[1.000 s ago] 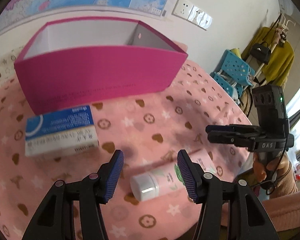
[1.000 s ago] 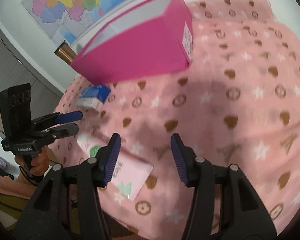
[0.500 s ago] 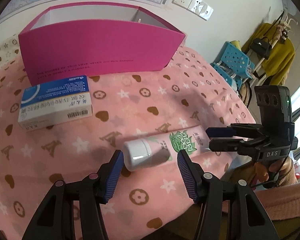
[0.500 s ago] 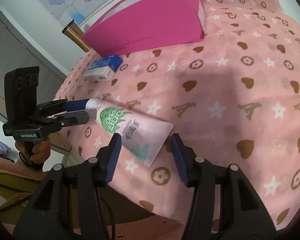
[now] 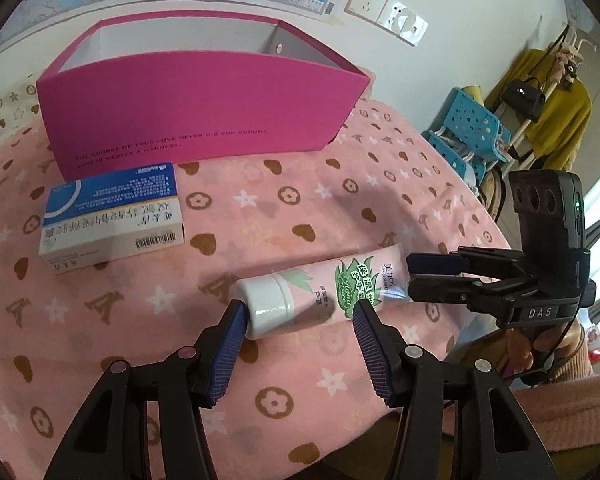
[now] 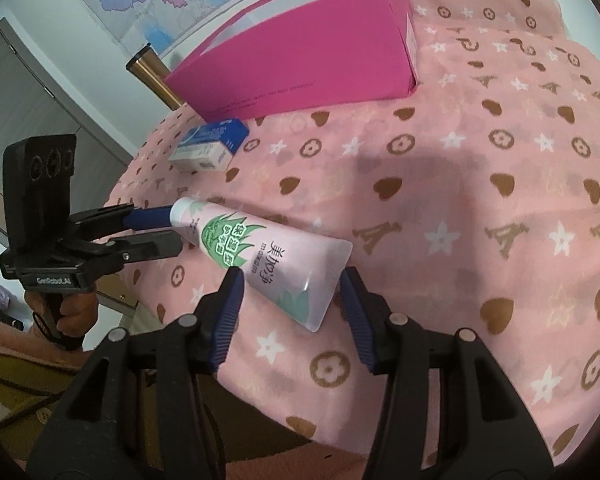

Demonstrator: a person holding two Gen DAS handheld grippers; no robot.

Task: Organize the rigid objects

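A pink hand-cream tube (image 5: 320, 294) with a white cap lies flat on the pink patterned cloth (image 5: 284, 208). My left gripper (image 5: 300, 312) is open, its fingertips on either side of the cap end. My right gripper (image 6: 290, 284) is open around the flat crimped end of the tube (image 6: 268, 258). In the left wrist view the right gripper (image 5: 410, 278) sits at the tube's tail. A blue and white medicine box (image 5: 112, 216) lies further back, in front of an open magenta box (image 5: 196, 108).
The cloth's front edge drops off just behind both grippers. A gold-coloured flask (image 6: 152, 76) stands behind the magenta box. A blue plastic stool (image 5: 472, 132) and a coat rack stand off to the right. A wall with a map and sockets is behind.
Both grippers have drawn back toward the front edge and lowered, closing in on the tube from its two ends. Both stay open.
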